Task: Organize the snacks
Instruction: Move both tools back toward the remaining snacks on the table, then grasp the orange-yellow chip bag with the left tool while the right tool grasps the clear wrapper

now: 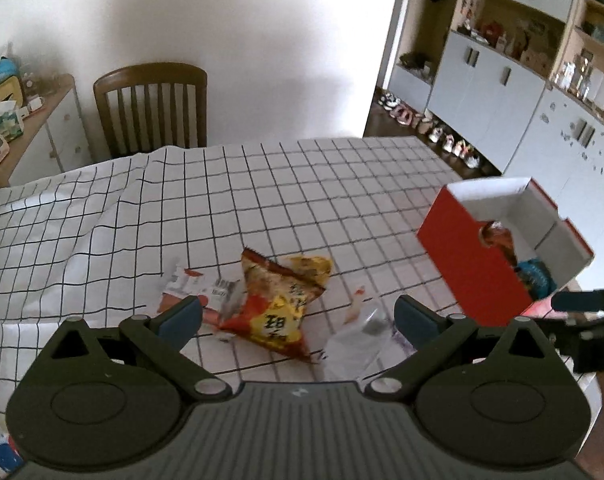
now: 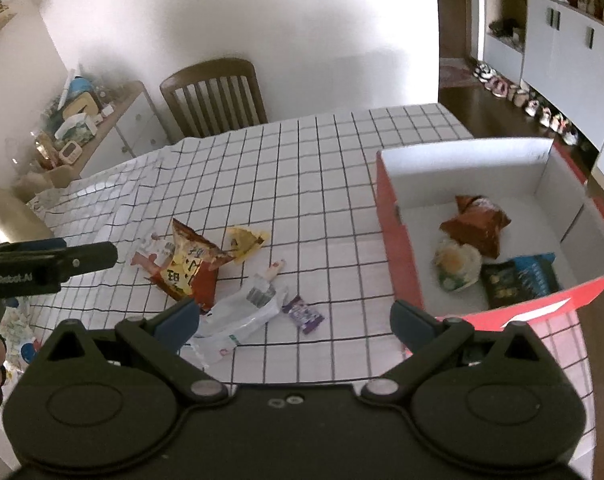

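L gripper [image 1: 298, 316] hangs over the worktop [image 1: 262, 184] w/ jaws spread wide, nothing between the pads. Just past it lies a red-yellow snack bag [image 1: 280, 304], puffed and tilted, overlapping a flat white-red wrapper [image 1: 194, 286] on its left. To its right, a clear plastic packet [image 1: 358, 340], crumpled.

R gripper [image 2: 294, 320] also has jaws released, empty, hovering above the checked cloth. Near its left pad: the clear packet and a small purple sachet [image 2: 304, 314], close but apart. A bit further, a yellow wrapper [image 2: 246, 242] touches the snack bag's far edge.

Right side of worktop: red box [image 2: 398, 240], white inside, open top. In it sit an orange-brown bag [image 2: 476, 224], a round pale-green pack [image 2: 458, 264] and a blue-black pack [image 2: 520, 280], close together.

Far end: wooden chair [image 1: 152, 106] vs. white wall.
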Demonstrator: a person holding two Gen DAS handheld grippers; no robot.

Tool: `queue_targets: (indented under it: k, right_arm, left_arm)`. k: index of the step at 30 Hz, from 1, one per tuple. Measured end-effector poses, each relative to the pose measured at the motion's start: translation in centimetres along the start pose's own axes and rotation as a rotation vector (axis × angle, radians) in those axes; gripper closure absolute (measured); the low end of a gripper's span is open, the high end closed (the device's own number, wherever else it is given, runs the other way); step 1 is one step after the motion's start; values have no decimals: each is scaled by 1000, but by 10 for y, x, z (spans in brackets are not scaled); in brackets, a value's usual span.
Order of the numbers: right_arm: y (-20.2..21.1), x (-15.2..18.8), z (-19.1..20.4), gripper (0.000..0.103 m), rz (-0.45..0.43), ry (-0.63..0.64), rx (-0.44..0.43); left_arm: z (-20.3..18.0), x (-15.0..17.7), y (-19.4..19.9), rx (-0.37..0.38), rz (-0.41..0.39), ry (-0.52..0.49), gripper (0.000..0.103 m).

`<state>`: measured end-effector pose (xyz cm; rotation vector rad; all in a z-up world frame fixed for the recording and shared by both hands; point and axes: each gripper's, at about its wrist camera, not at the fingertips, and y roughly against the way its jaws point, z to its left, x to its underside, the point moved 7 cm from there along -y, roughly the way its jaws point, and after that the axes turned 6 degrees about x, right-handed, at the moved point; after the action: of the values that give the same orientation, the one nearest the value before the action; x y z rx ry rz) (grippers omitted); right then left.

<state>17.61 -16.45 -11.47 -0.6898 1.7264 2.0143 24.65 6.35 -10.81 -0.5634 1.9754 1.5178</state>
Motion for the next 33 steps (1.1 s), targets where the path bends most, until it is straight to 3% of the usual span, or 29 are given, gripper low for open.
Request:
queue_targets:
  k: [10,18,24,33]
  right_arm:
    - [-49,8,15,3,97,-157,72]
    - [-88,16,26,6,173,-263,131]
    - [-111,17,28,13,200,-334,166]
    - [-142,17,33,23,243,-390,185]
  left_arm:
    - [25,23,-35,17,57,-19,0]
    - [24,32,-62,0,53,-91,0]
    - [29,36,-92,17,100,-69,0]
    - [33,29,-121,-30,96,-81,0]
